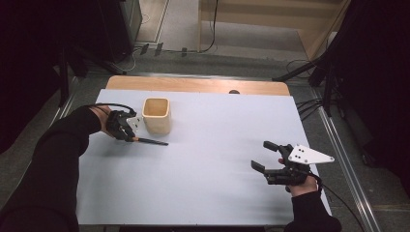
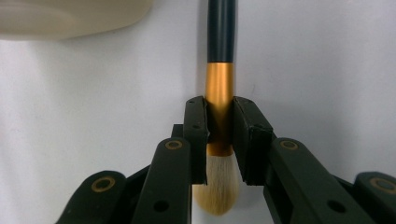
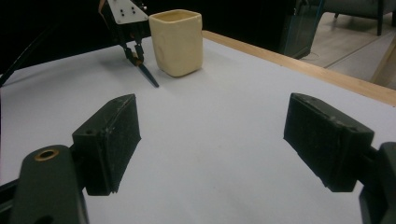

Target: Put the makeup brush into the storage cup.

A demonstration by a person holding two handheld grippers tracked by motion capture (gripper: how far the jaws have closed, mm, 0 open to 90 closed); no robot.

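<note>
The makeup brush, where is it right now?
The makeup brush is clamped by its gold ferrule in the left tongs at the table's left side in the high view, its dark handle lying just in front of the cream cup.

Setting: indoor recording or lab space, dimly lit. Evidence: table (image 1: 203,193) under a plain pale sheet, wooden edge showing at its far side; dark stand legs (image 1: 300,72) at upper right of the high view; cables (image 1: 212,29) trailing over the floor at top; metal rail (image 1: 345,164) along the right; black drapes (image 1: 382,72) at both sides.
</note>
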